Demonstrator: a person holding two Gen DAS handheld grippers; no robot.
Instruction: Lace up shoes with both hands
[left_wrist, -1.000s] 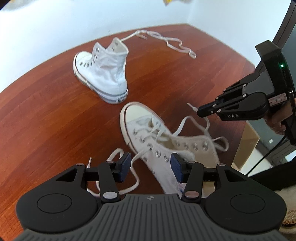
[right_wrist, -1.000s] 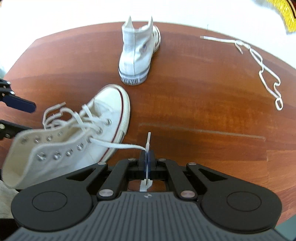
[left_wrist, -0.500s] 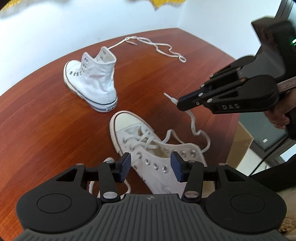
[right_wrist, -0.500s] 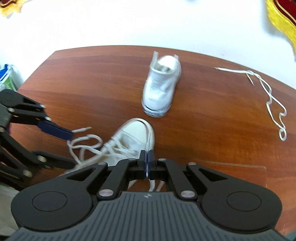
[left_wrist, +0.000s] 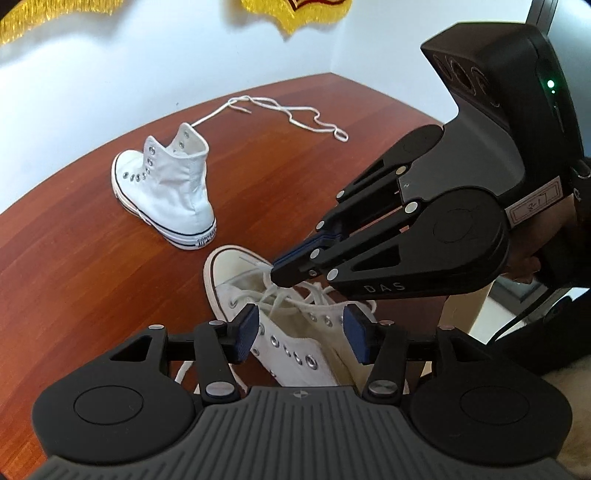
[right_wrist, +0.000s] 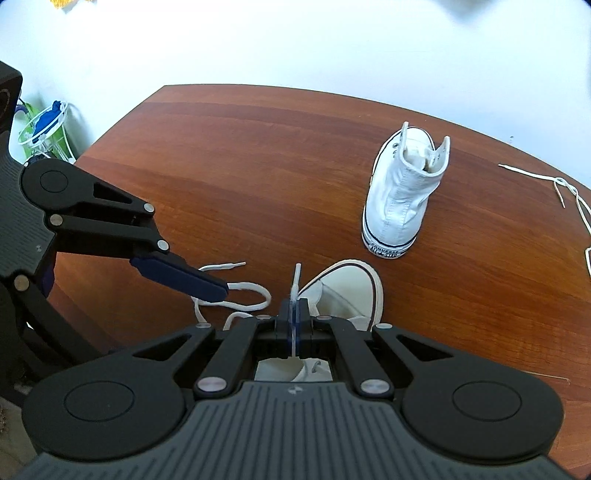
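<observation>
- Right gripper is clamped on the lace tip; against a second ago it has carried the tip from beside the near shoe to above its eyelets.
- Left gripper, empty, has just widened its jaws and straddles the shoe's upper without touching.
- Lace slack has gathered over the tongue.
- Judgement: threading the next eyelet is imminent; far shoe and spare lace remain untouched on the table.

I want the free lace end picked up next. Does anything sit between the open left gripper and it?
Nothing visible does. The free lace end lies bare on the table, just past the left gripper, whose near finger covers only the lace's loop.
</observation>
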